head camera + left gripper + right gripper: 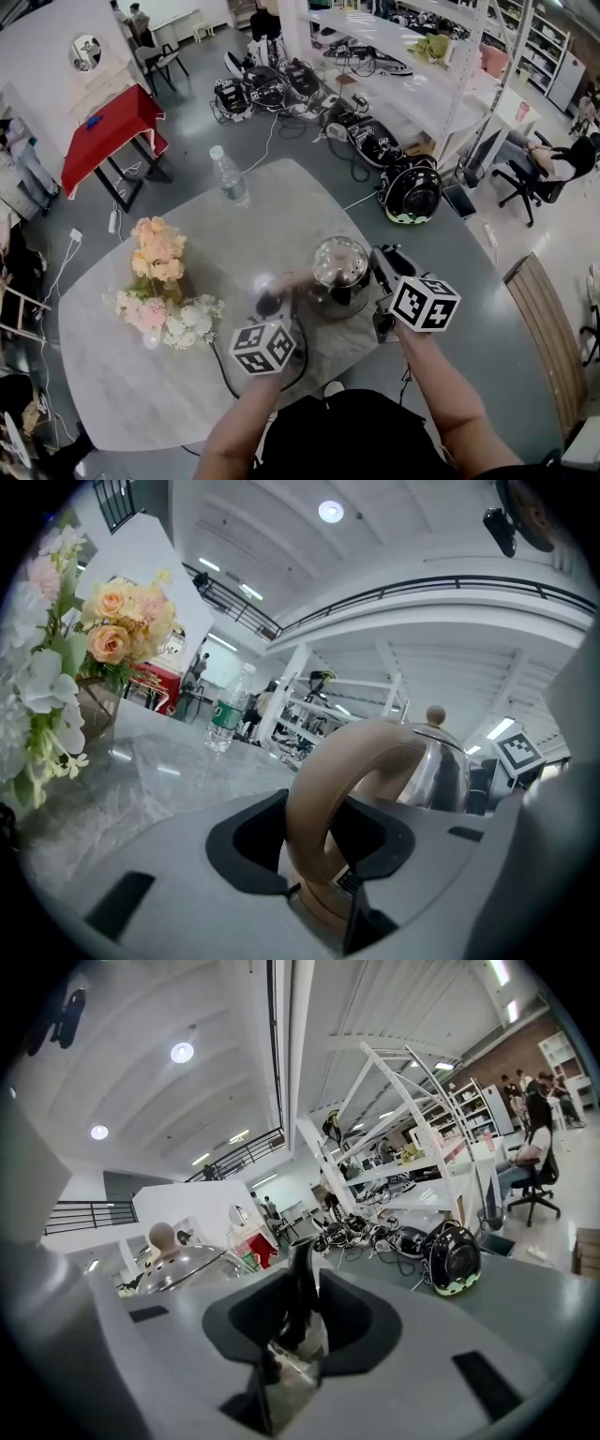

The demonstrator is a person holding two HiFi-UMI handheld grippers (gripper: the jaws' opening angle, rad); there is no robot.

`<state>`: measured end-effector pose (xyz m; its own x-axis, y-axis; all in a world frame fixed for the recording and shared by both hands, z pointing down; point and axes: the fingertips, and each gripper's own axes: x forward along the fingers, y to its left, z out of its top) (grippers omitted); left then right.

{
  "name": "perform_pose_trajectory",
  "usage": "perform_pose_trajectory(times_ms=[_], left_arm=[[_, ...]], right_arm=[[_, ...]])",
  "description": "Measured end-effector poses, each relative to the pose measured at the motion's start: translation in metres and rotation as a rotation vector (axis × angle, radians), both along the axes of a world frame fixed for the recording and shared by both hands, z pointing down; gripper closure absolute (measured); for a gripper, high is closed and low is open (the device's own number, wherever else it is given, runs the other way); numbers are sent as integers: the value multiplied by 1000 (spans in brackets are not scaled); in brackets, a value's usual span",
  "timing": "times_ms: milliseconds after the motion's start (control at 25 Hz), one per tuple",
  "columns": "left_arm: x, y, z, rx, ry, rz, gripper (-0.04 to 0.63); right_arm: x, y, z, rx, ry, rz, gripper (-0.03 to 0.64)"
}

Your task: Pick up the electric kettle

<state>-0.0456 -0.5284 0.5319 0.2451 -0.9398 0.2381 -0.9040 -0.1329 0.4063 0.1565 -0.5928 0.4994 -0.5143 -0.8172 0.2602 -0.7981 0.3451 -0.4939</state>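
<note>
A shiny steel electric kettle (339,272) with a round lid knob stands on the marble table (122,384), right in front of me. In the left gripper view its beige loop handle (317,803) sits between the jaws of my left gripper (319,855), which is shut on it. My right gripper (298,1321) grips the dark spout (302,1283) from the other side, with the domed lid (183,1269) to its left. In the head view the left gripper (281,300) and right gripper (378,274) flank the kettle.
A vase of peach and white flowers (159,291) stands at the left of the table. A water bottle (228,175) is at the far edge. A black cord (225,375) trails off the near edge. Helmets (410,190) and cables lie on the floor beyond.
</note>
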Motion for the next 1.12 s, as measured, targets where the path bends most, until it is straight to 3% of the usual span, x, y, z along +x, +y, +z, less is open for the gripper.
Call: perform_pose_trajectory(times_ms=[400,1120], left_arm=[[-1,0,-3,3,-4,-20,476],[-6,13,-44,67,25,-14,476]], right_arm=[[0,3,-1,-10,-8,-9,528],[-4,20,-48,85,-2,-4,528]])
